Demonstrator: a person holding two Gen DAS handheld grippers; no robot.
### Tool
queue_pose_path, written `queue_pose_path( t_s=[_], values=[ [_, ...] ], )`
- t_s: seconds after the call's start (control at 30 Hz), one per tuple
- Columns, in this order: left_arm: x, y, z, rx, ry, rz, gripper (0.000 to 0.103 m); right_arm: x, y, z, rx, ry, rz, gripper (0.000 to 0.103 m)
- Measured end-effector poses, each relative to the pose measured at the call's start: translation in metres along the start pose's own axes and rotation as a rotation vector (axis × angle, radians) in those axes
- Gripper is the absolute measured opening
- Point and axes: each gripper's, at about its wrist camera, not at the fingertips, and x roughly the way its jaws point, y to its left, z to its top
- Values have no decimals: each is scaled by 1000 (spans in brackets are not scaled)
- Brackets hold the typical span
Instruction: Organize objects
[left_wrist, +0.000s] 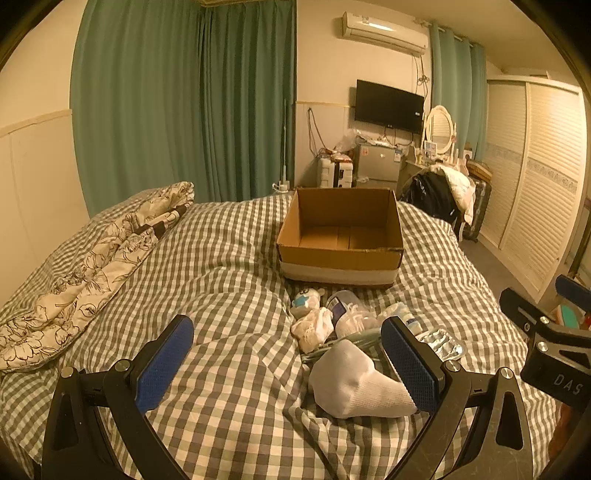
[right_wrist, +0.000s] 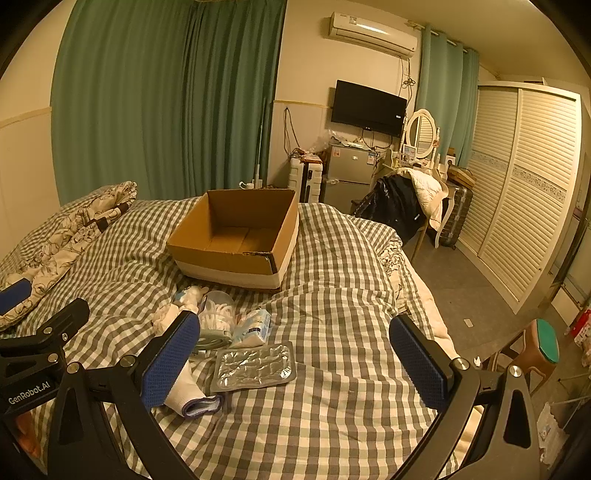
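Note:
An open empty cardboard box (left_wrist: 340, 236) (right_wrist: 236, 236) stands on the checked bed. In front of it lies a small pile: a white sock (left_wrist: 354, 384) (right_wrist: 192, 400), a silver blister pack (left_wrist: 443, 343) (right_wrist: 255, 365), a tissue packet (right_wrist: 253, 326), a clear plastic jar (left_wrist: 347, 306) (right_wrist: 218, 308) and crumpled white cloth (left_wrist: 314, 328). My left gripper (left_wrist: 288, 365) is open and empty, its right finger beside the sock. My right gripper (right_wrist: 295, 362) is open and empty, low over the blister pack.
A floral quilt (left_wrist: 85, 273) lies at the bed's left. Beyond the bed are green curtains (left_wrist: 184, 103), a small fridge (right_wrist: 347, 177), a chair with clothes (right_wrist: 410, 199), a white wardrobe (right_wrist: 524, 184) and a stool (right_wrist: 535, 347) on the floor at right.

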Motion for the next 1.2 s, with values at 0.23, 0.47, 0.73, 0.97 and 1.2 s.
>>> queue_pose_path(
  t_s=[0.23,0.47,0.73,0.97,1.2],
  values=[
    [16,-12,-6,18,47,-19,103,8,-11,-2,22,14,-7,103],
    [57,-35,-29,54,185,-59,103,24,-23,-7,45,40,3,103],
    [103,-54,-57,72,312,-109,103,57,-33,-21,74,106,31,103],
    [117,-57,-74,46,362,-235,69,67,-35,-27,73,134,48,103],
    [73,-42,-46,92,225,-176,58,56,-21,-24,14,112,61,103]
  ],
)
